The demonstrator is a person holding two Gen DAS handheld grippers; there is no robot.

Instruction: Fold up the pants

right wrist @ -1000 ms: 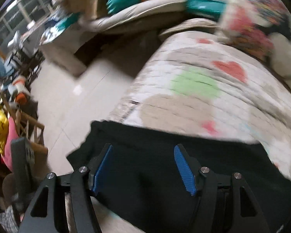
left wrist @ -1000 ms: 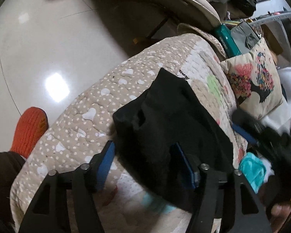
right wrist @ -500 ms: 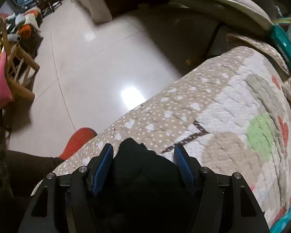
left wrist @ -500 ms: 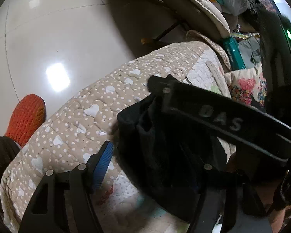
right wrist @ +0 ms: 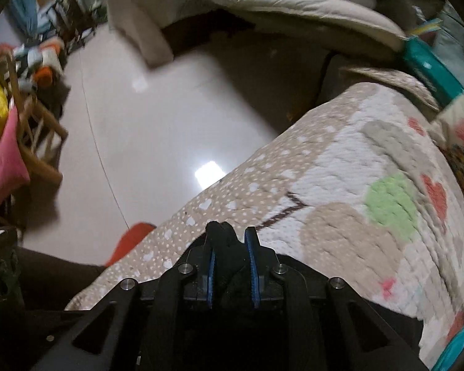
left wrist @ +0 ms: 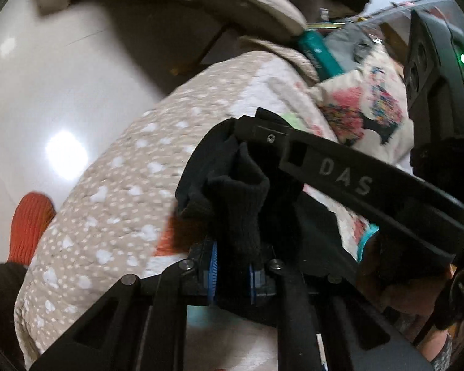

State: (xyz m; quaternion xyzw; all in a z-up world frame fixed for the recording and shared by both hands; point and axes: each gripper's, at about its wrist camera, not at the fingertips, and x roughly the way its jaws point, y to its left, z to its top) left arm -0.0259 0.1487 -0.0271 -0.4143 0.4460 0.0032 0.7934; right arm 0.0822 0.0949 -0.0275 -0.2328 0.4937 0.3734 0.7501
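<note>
On the big dotted quilt (left wrist: 114, 191) lie the black pants (left wrist: 232, 191), bunched up, with the left gripper (left wrist: 230, 267) and right gripper (right wrist: 232, 266) each pinched tight on cloth, likely ready to lift and fold over.

Dim indoor light, soft and a bit grey. Bright white glare spots on the shiny floor (left wrist: 66, 151) (right wrist: 208, 173), from a light above. Blurry all over, most at the far side and on the quilt (right wrist: 371, 191). Bent and stretched at the edges, with dark round corners. Black pants (left wrist: 241, 204) too dark for folds to show well. Deep shadow low in the right wrist view.
</note>
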